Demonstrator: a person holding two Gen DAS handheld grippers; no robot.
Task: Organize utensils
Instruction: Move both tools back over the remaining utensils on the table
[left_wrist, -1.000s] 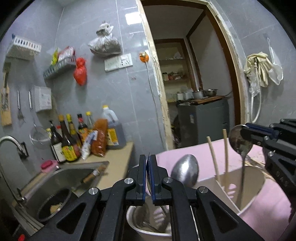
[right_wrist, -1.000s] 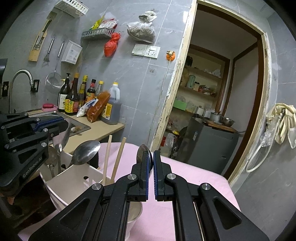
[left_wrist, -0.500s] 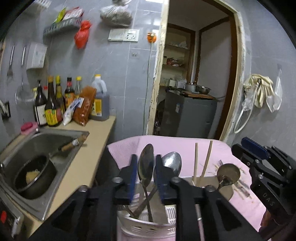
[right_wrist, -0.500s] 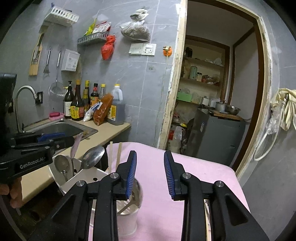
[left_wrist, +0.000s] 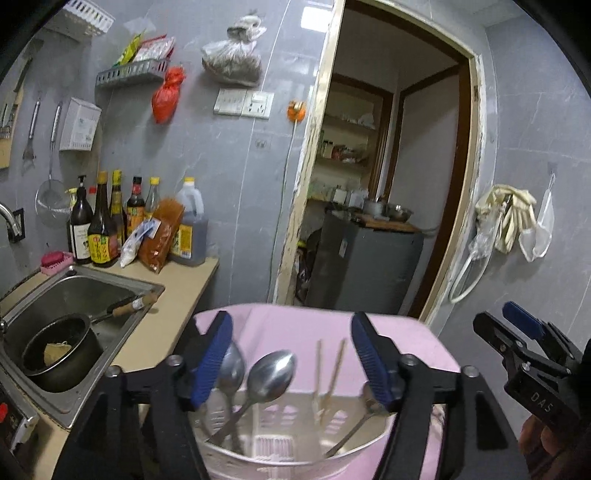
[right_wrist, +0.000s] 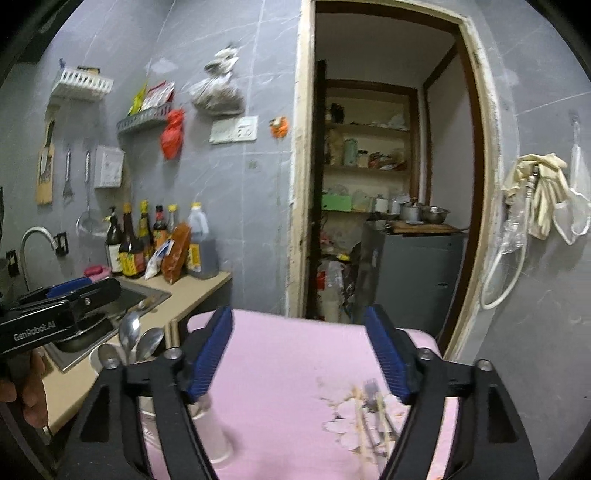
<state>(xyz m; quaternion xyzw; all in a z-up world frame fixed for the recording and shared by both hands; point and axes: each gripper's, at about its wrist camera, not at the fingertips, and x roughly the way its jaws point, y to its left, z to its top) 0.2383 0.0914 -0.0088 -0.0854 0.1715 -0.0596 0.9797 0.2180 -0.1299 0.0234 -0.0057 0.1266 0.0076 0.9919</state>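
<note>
While both grippers hang spread and empty, the utensils stand sorted in the white holder (left_wrist: 291, 448).

Directly below the left gripper (left_wrist: 291, 363), between its wide-apart blue pads, the holder on the pink tablecloth (left_wrist: 406, 332) keeps two spoons (left_wrist: 271, 371) toward the left finger, chopsticks (left_wrist: 328, 369) in the middle and another spoon (left_wrist: 364, 410) by the right finger. Below the right gripper (right_wrist: 301, 356), near its right finger, loose chopsticks and a fork (right_wrist: 373, 421) lie blurred on the cloth.
</note>
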